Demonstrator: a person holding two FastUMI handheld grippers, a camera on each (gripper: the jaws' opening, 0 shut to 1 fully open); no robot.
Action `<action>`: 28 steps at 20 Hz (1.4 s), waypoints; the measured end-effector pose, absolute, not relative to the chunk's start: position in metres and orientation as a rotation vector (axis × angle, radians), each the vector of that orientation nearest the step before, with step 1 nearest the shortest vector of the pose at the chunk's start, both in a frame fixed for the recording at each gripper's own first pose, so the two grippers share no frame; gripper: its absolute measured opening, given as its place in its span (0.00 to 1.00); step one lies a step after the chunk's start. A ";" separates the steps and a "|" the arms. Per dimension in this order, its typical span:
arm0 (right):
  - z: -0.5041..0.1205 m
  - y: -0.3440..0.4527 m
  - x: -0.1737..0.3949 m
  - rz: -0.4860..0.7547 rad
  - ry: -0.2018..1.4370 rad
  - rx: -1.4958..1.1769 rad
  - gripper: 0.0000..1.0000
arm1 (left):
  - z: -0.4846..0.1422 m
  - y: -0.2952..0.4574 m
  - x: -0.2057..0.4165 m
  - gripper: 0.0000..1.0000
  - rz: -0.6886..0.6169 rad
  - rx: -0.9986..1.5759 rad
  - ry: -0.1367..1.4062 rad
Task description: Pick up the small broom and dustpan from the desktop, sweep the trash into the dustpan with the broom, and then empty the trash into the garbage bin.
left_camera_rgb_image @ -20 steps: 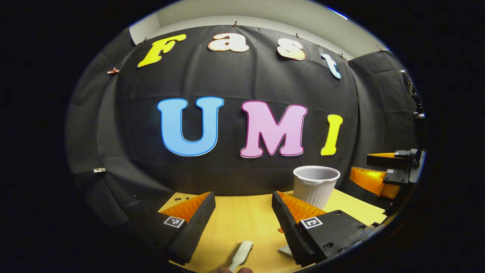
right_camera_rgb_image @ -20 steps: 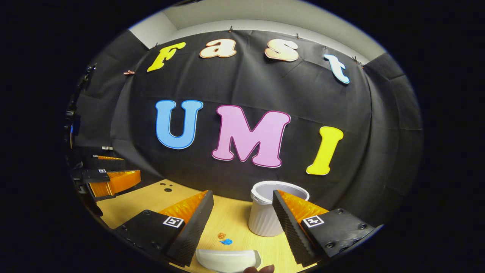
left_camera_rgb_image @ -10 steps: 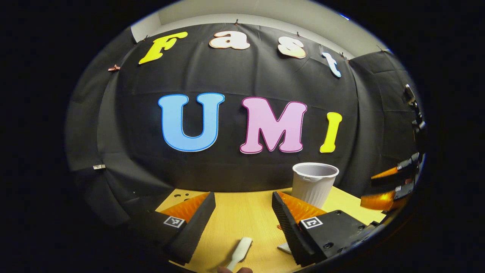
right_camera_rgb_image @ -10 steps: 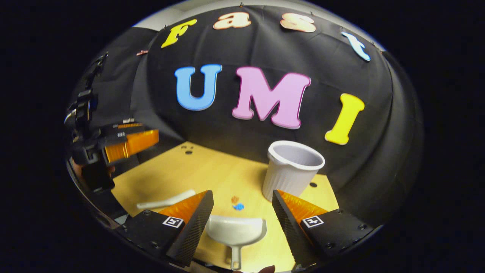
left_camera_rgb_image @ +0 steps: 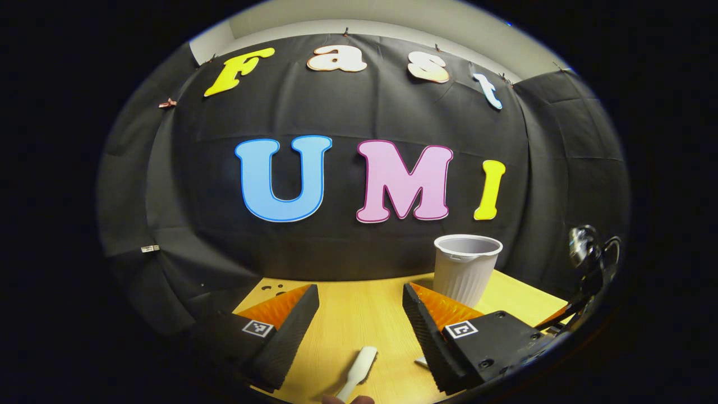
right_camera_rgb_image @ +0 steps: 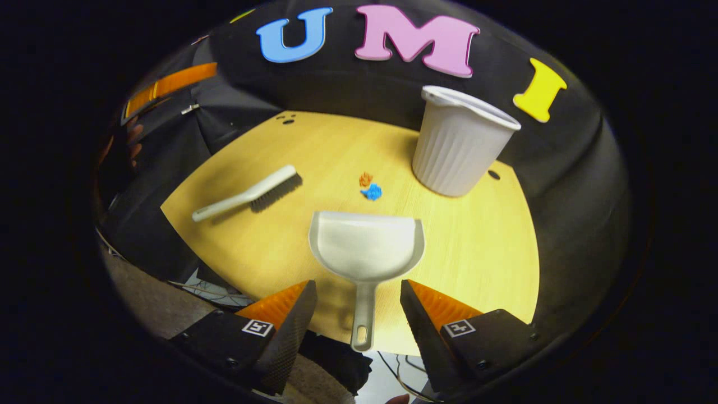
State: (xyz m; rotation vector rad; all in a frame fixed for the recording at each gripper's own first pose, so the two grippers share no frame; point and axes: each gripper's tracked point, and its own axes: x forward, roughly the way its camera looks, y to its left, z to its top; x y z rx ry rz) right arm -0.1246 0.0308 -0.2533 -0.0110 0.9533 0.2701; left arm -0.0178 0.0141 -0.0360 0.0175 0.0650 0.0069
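Note:
In the right gripper view a white dustpan (right_camera_rgb_image: 367,247) lies flat on the yellow desktop (right_camera_rgb_image: 477,252), its handle (right_camera_rgb_image: 363,320) pointing back between the open fingers of my right gripper (right_camera_rgb_image: 358,285), which hovers above it without touching. Beyond its mouth lie an orange scrap (right_camera_rgb_image: 365,179) and a blue scrap (right_camera_rgb_image: 372,192). The small white broom (right_camera_rgb_image: 249,193) rests to the left, bristles facing the scraps. The white ribbed bin (right_camera_rgb_image: 460,143) stands at the back right. My left gripper (left_camera_rgb_image: 360,289) is open and low over the desk, with the broom's handle end (left_camera_rgb_image: 359,369) below it and the bin (left_camera_rgb_image: 466,269) ahead on the right.
The desk's near edge drops to a floor with cables (right_camera_rgb_image: 207,280). Black cloth walls close off the back and sides. The left gripper's finger (right_camera_rgb_image: 168,84) and a hand (right_camera_rgb_image: 126,146) show at the upper left of the right gripper view.
My right gripper has risen and tilted down, bringing the whole desk, broom and dustpan into sight. The left gripper has barely moved.

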 end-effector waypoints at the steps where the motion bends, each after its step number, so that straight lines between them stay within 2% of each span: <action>1: -0.263 0.032 -0.125 0.266 0.988 -0.014 0.93 | -0.036 0.014 -0.019 0.95 0.002 0.017 0.066; 8: -0.342 0.043 -0.118 0.242 1.173 0.033 0.91 | -0.039 0.021 -0.024 0.95 0.014 0.027 0.075; 16: -0.381 0.049 -0.103 0.214 1.271 0.021 0.84 | -0.044 0.030 -0.026 0.95 0.037 0.029 0.094; 20: -0.383 0.052 -0.096 0.195 1.308 0.074 0.61 | -0.047 0.030 -0.024 0.95 0.040 0.023 0.102; 21: -0.380 0.049 -0.095 0.186 1.319 0.074 0.62 | -0.048 0.030 -0.023 0.95 0.043 0.020 0.106; 23: -0.384 0.049 -0.093 0.179 1.316 0.078 0.37 | -0.052 0.030 -0.022 0.95 0.047 0.017 0.119; 27: -0.385 0.051 -0.093 0.212 1.296 0.078 0.39 | -0.059 0.029 -0.020 0.95 0.059 0.011 0.141; 28: -0.384 0.050 -0.093 0.230 1.286 0.060 0.35 | -0.063 0.028 -0.019 0.95 0.062 0.008 0.153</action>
